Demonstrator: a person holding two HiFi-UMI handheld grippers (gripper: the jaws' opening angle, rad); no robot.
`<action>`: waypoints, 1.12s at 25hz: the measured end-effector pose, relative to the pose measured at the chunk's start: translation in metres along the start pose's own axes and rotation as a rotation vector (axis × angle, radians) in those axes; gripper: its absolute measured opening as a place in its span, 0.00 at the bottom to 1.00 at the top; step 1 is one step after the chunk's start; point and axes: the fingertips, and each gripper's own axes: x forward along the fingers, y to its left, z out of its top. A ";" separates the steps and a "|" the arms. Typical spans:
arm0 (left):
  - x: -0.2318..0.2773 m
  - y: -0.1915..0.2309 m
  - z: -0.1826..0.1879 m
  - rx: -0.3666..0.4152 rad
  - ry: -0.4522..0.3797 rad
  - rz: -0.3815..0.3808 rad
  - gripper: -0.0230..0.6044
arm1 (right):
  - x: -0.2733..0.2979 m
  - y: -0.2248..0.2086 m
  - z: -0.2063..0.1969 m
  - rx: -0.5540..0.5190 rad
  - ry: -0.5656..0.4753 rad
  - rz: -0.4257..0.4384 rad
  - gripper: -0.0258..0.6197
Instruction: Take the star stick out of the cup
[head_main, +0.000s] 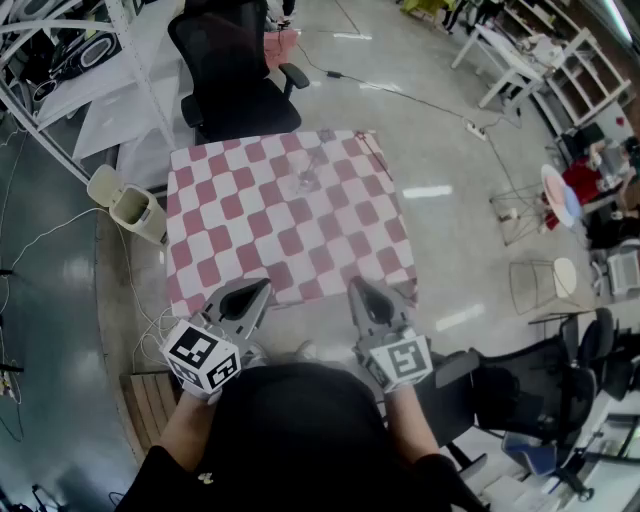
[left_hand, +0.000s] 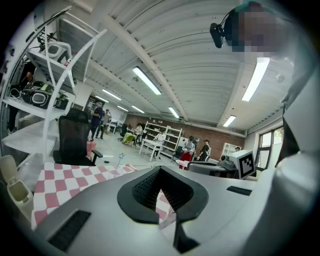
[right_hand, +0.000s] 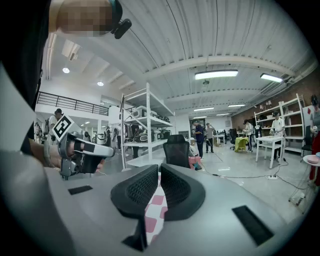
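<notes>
Left tongs (head_main: 262, 288) and right tongs (head_main: 357, 286) are closed, empty.

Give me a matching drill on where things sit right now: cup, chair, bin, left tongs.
1 cup
2 office chair
3 bin
4 left tongs

A on the floor, left of the table
B at the table's near edge, shut
C on the table's far half
D beyond the table's far edge

Pairs: 1-C, 2-D, 3-A, 4-B
</notes>
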 end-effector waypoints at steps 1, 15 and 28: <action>0.002 -0.002 0.000 -0.002 -0.005 0.002 0.10 | -0.002 -0.003 0.000 0.000 -0.002 0.002 0.09; 0.038 -0.043 -0.015 0.074 0.010 0.091 0.10 | -0.031 -0.054 -0.007 0.096 -0.058 0.056 0.09; 0.064 -0.039 -0.022 0.088 0.043 0.092 0.10 | -0.027 -0.076 -0.022 0.125 -0.036 0.042 0.09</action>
